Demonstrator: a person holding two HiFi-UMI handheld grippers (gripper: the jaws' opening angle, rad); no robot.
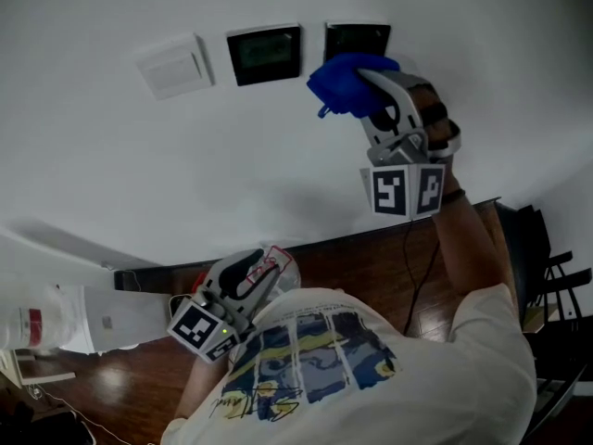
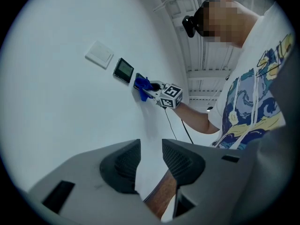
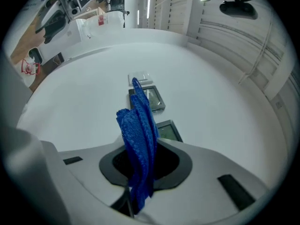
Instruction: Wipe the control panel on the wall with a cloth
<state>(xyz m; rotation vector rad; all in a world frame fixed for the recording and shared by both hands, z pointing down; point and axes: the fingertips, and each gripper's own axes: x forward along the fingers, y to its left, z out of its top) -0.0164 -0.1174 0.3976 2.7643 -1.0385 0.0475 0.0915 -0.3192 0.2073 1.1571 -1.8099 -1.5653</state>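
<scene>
On the white wall hang a white switch plate [image 1: 173, 66] and two dark control panels: a middle one [image 1: 265, 54] and a right one [image 1: 357, 38]. My right gripper [image 1: 369, 89] is raised to the right panel and shut on a bunched blue cloth [image 1: 345, 82], which lies against that panel's lower edge. In the right gripper view the cloth [image 3: 139, 135] stands up between the jaws of the gripper [image 3: 143, 165], with the near panel [image 3: 168, 130] and the middle panel [image 3: 153, 99] just beyond. My left gripper [image 1: 255, 272] hangs low by the person's torso, open and empty [image 2: 151, 161].
A dark wooden skirting and floor [image 1: 371, 248] run below the wall. A white container with a red label [image 1: 37, 327] sits at the lower left. Black chairs [image 1: 547, 267] stand at the right. A thin cable [image 1: 417, 276] hangs from the right arm.
</scene>
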